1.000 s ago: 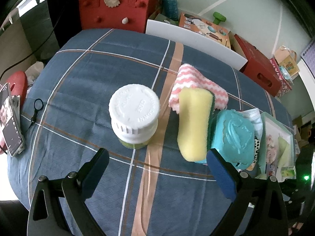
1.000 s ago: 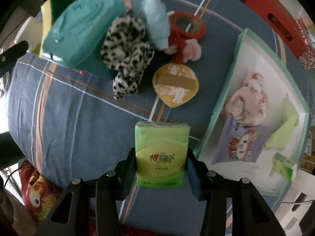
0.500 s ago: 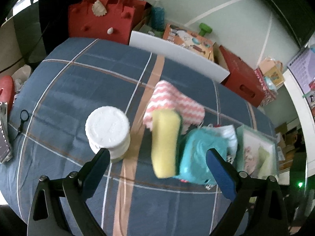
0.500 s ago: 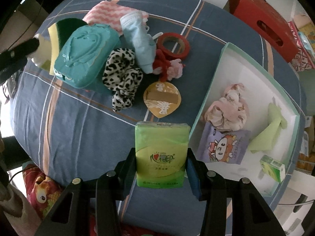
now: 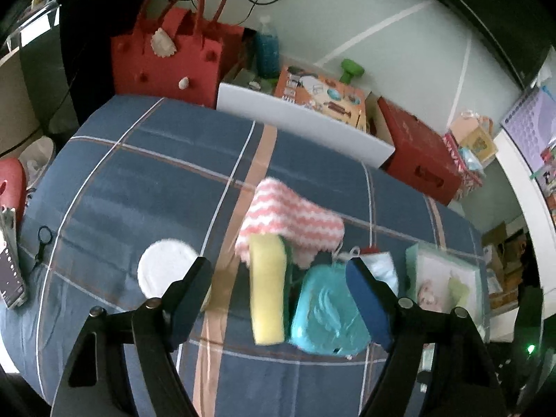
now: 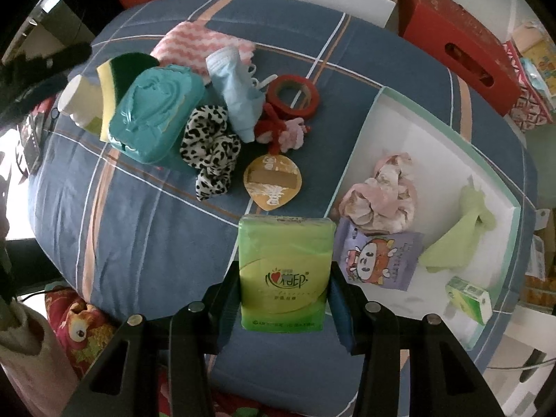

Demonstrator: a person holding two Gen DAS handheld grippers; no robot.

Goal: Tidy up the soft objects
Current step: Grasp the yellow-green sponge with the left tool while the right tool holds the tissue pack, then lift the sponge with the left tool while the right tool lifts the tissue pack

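My right gripper [image 6: 284, 299] is shut on a green tissue pack [image 6: 285, 271], held above the table beside the white tray [image 6: 392, 104]. The tray holds a pink scrunchie [image 6: 382, 191], a purple packet [image 6: 378, 257], a green cloth [image 6: 458, 232] and a small green pack [image 6: 469, 299]. On the table lie a yellow sponge [image 5: 267, 295], a teal wipes case [image 5: 326, 316], a pink zigzag cloth [image 5: 292, 219], a leopard scrunchie [image 6: 208, 153] and a blue mask [image 6: 236, 93]. My left gripper [image 5: 278, 299] is open and empty, high above the sponge.
A white-lidded jar [image 5: 163, 271] stands left of the sponge. A red tape roll [image 6: 293, 95] and a gold fan-shaped card [image 6: 272, 182] lie mid-table. A phone [image 5: 10, 271] sits at the left edge. Red bags and boxes [image 5: 173, 55] stand beyond the table.
Both grippers have risen and pulled back, so the table looks smaller. The right one still holds the tissue pack. The left one stays open.
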